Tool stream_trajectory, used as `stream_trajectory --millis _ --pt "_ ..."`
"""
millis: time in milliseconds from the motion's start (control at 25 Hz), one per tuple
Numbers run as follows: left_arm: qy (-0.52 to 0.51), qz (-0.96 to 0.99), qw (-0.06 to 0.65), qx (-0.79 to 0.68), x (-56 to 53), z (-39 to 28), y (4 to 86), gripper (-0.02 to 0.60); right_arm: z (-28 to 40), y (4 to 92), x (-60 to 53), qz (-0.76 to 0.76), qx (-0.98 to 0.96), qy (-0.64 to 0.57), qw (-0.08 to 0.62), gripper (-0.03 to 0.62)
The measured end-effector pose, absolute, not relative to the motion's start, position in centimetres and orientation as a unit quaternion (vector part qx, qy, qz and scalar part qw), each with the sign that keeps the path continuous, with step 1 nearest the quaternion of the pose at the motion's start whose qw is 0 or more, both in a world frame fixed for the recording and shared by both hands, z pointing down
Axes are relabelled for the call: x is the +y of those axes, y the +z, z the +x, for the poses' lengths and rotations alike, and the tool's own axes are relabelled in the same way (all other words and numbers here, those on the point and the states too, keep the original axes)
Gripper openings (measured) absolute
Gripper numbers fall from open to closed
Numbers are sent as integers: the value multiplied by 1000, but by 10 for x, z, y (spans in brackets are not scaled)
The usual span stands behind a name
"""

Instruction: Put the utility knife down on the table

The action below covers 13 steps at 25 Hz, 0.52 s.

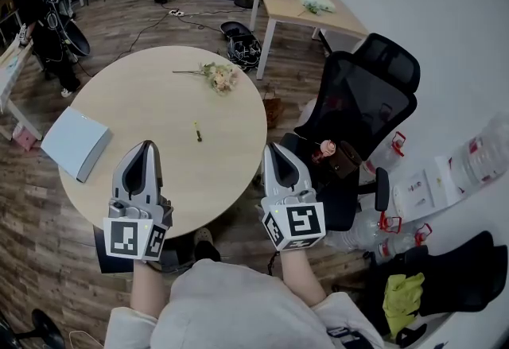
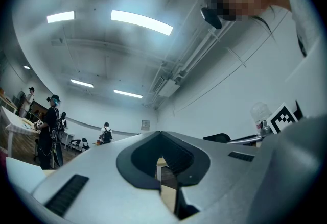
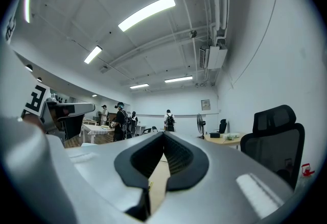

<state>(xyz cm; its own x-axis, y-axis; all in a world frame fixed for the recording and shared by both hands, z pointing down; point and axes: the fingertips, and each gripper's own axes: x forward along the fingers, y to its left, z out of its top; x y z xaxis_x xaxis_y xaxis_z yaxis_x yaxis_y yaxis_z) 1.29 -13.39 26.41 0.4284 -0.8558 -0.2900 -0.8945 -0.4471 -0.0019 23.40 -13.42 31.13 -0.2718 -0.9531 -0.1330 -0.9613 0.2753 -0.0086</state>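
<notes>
Left tongs [image 1: 148, 146], right tongs [image 1: 275, 149] closed, empty, level, side by side; probable utility knife [image 1: 197, 131] lying on table [image 1: 143, 93] ahead.

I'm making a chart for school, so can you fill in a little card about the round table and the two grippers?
table: round, light wood
utility knife: small, yellow, lying near the table's middle, nothing touching it
flowers: lying on the far side
flat white box: at the left edge
left gripper: shut, empty, over the near edge
right gripper: shut, empty, by the right edge
</notes>
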Motion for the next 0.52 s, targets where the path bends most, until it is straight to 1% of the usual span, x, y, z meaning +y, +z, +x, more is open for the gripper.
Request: stream_trajectory --millis 520 --pt "125 -842 82 518 -145 18 258 8 238 302 -146 -598 798 42 65 11"
